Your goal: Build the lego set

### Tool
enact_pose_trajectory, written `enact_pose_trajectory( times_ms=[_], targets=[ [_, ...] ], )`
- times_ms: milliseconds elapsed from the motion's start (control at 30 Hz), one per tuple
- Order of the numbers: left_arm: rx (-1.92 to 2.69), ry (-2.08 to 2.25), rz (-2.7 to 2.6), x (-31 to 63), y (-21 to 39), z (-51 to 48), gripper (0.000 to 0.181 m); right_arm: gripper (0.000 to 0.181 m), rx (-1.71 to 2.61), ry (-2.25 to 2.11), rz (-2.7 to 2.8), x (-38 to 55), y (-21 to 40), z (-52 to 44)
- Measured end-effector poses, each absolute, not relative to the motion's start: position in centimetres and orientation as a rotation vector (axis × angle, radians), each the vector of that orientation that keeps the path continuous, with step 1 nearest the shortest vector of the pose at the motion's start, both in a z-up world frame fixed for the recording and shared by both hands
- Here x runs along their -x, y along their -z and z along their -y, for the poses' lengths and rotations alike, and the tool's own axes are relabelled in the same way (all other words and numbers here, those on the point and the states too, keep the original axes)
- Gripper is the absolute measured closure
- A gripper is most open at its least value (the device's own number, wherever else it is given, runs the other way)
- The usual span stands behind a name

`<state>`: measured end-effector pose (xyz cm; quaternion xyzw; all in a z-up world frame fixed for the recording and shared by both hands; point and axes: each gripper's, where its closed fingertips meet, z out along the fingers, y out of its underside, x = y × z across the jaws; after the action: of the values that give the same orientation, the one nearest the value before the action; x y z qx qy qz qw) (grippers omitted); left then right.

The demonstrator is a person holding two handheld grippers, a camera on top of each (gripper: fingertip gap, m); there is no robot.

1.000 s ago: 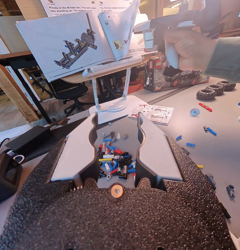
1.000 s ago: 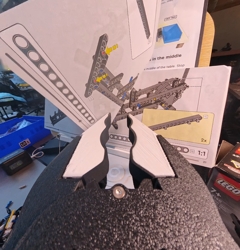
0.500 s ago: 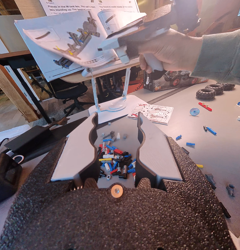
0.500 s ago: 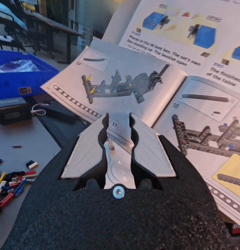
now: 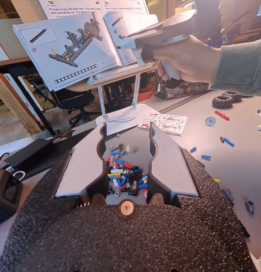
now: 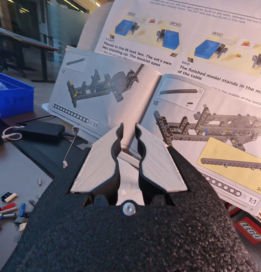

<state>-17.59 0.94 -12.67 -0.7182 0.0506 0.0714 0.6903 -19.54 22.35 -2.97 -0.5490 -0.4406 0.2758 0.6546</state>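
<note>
Flipped pages now lie flat: the booklet (image 5: 71, 48) rests open on its stand (image 5: 119, 116), no longer curling in mid-turn.

Just ahead of the right gripper (image 6: 129, 129), whose jaws are narrowly parted and hold nothing, sits the booklet's fold; a second ago a lifted page filled that view. A hand (image 5: 185, 58) holds that gripper against the right-hand page. Over the table (image 5: 215, 169), the left gripper (image 5: 127, 131) hangs unmoved, jaws wide and empty, with the heap of small lego pieces (image 5: 125, 175) lying between them. Two tyres (image 5: 222, 100) and loose pins lie off to its right.
</note>
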Motion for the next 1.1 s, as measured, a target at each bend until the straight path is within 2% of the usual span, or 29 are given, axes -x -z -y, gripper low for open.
enact_pose_trajectory(
  times_ms=[433, 800, 967, 1100],
  targets=[
    [1.606, -0.157, -0.100, 17.9, 12.6, -0.9, 0.123, 0.167, 1.270, -0.410, 1.080, 22.0, 5.1, -22.4],
    [1.599, -0.161, -0.095, 18.0, 12.3, -0.8, 0.123, 0.155, 1.239, -0.575, 1.160, 21.1, 4.1, -20.3],
    [1.595, -0.169, -0.095, 18.0, 12.2, -0.7, 0.124, 0.154, 1.148, -0.836, 1.329, 17.5, 2.1, -12.6],
    [1.599, -0.171, -0.101, 17.9, 12.3, -0.8, 0.124, 0.139, 1.156, -1.001, 1.655, 12.0, 4.8, -3.1]
  ],
)
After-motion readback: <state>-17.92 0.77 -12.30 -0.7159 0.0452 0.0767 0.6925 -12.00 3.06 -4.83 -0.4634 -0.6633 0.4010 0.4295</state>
